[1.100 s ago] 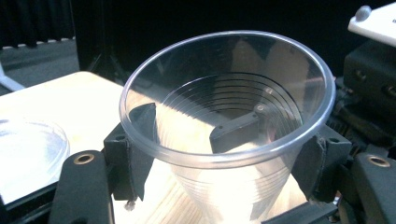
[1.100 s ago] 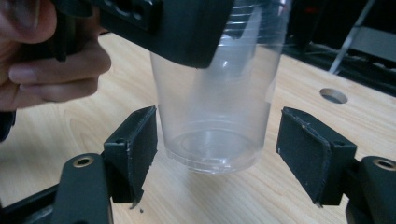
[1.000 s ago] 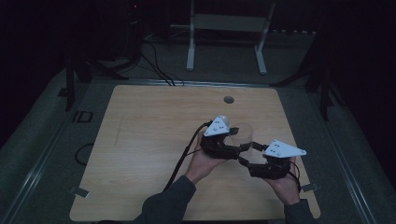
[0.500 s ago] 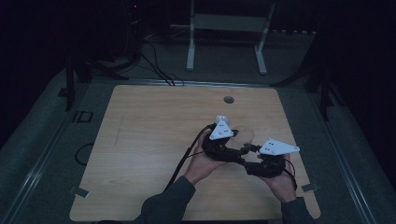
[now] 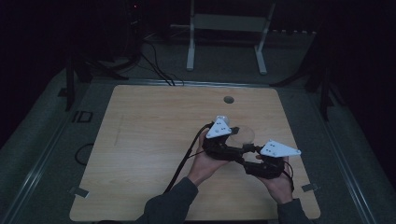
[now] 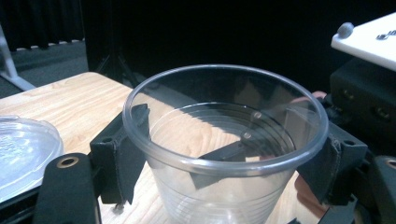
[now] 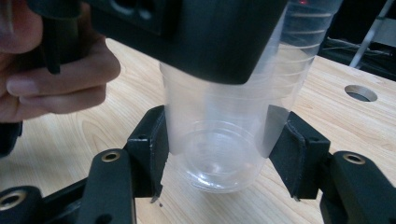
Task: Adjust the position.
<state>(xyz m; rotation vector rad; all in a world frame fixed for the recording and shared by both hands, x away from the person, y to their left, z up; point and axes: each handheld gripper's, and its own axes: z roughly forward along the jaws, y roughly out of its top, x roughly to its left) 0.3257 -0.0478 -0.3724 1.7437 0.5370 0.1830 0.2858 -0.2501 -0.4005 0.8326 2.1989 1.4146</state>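
Note:
A clear plastic cup (image 6: 224, 140) stands upright between the jaws of my left gripper (image 6: 224, 156). Their pads sit close beside its wall just under the rim, and these jaws have just been opening. My right gripper (image 7: 219, 149) has just been closing, and its pads (image 7: 156, 144) now press on the cup (image 7: 219, 140) near its base. In the right gripper view the left gripper's black body (image 7: 187, 32) sits above the cup. In the high view the left gripper (image 5: 236, 150) and right gripper (image 5: 251, 153) meet tip to tip at the table's right front.
A second clear plastic piece (image 6: 23, 149) lies on the wooden table (image 5: 149, 140) just beyond the grippers; in the high view this clear piece (image 5: 245, 135) is a pale disc. A round hole (image 5: 228, 99) is in the tabletop near the far edge. A metal stand (image 5: 224, 28) is behind.
The right gripper has edged in toward the left one and their tips have met around the cup. The left hand has stayed where it was.

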